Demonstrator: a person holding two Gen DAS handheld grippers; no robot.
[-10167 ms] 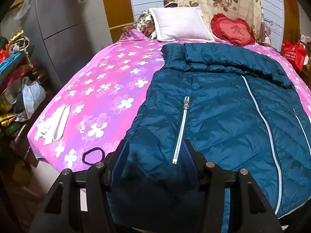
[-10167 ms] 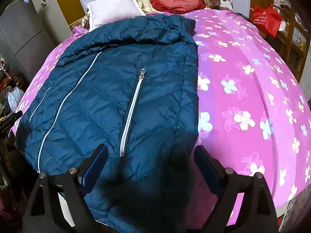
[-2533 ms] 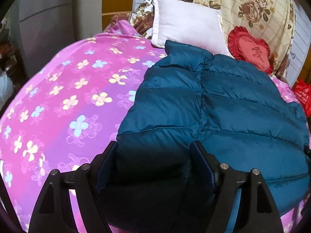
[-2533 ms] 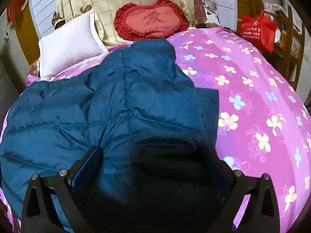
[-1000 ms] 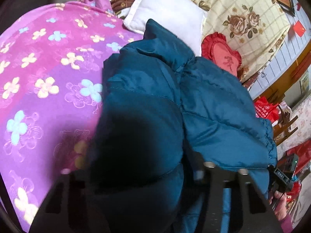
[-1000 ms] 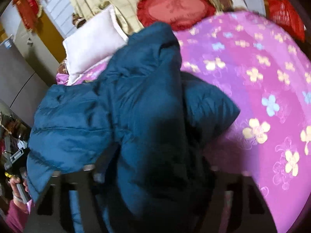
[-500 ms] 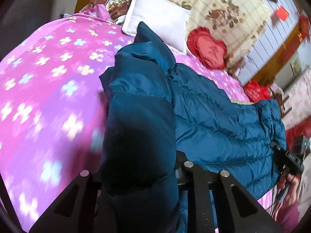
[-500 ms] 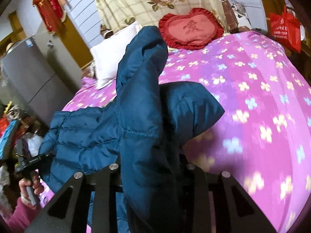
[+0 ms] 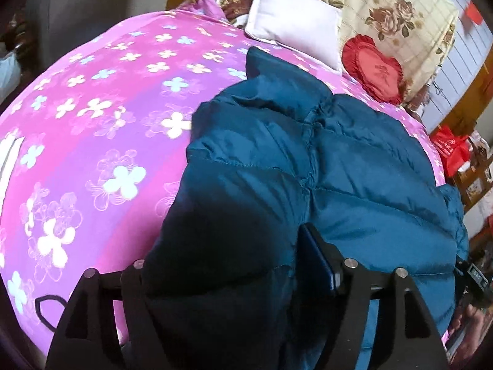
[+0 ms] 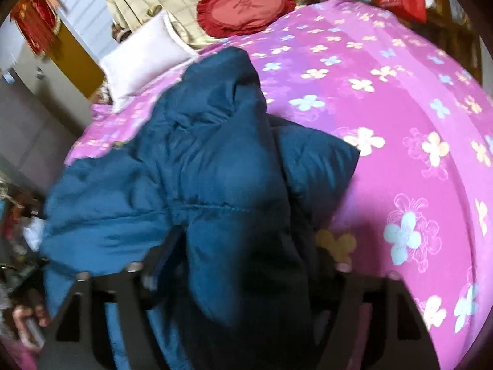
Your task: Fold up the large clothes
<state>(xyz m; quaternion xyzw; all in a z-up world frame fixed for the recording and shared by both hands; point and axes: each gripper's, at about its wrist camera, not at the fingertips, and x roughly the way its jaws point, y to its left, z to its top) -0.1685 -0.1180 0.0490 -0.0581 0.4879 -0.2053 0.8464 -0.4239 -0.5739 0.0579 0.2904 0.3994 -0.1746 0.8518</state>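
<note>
A: Where is the jacket (image 9: 354, 166)?

B: On the bed (image 9: 101, 117), bunched. The left gripper (image 9: 234, 265) and right gripper (image 10: 243, 265) each have jaws pinching a thick fold of it.

A: Which step?

B: Probably mid-fold; next, lay both folds flat and release.

A: Differences between views?

B: The left view shows a black loop at 8 o'clock; the right shows a corner jutting toward 3 o'clock.

left wrist: close, facing headboard | right wrist: likewise | shared: jacket (image 9: 354, 169), pillow (image 9: 292, 27)
</note>
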